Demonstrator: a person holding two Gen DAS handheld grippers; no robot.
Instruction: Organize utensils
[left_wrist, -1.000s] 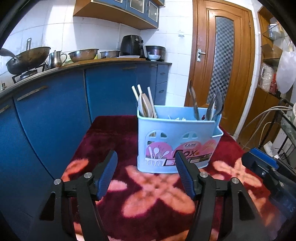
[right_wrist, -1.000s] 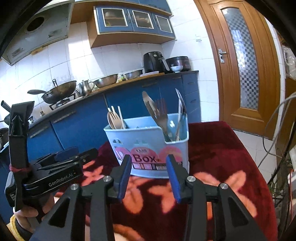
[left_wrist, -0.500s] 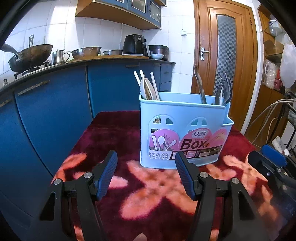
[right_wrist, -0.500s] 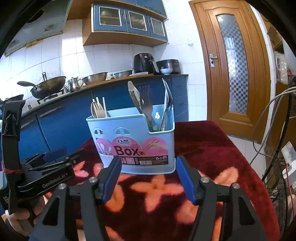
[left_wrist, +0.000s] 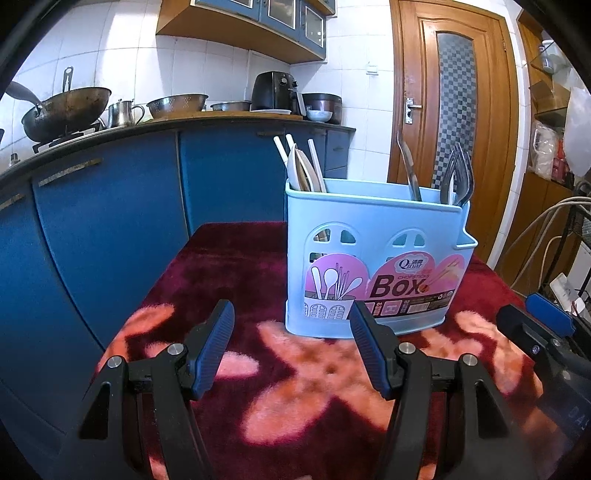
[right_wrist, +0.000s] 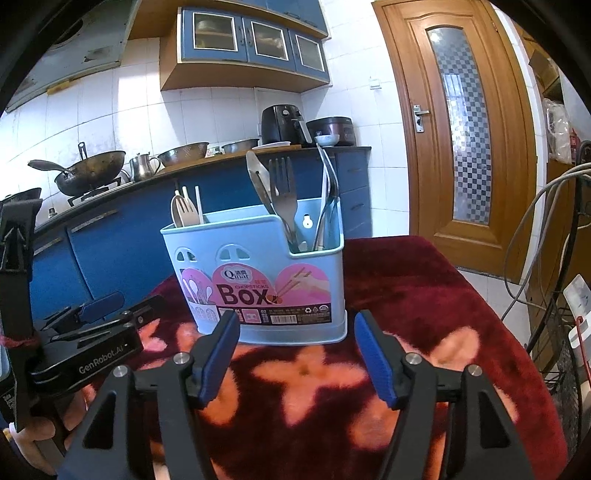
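Pale-blue plastic utensil box (left_wrist: 376, 258) loaded, both grippers now empty and low in front of it.

Over the last second both views have dropped from looking down into the box to facing its front label, and the right gripper's (right_wrist: 295, 349) jaws have spread from narrower to wide, nothing between them. From the left: the left gripper (left_wrist: 291, 345) is apart and empty, as before; the box stands toward the far edge of the red flowered cloth (left_wrist: 229, 266), chopsticks and wooden spoons (left_wrist: 301, 166) in its left compartment, metal forks and spoons (right_wrist: 284, 199) in its right. No loose utensil shows on the cloth, so the sorting looks done or nearly so.
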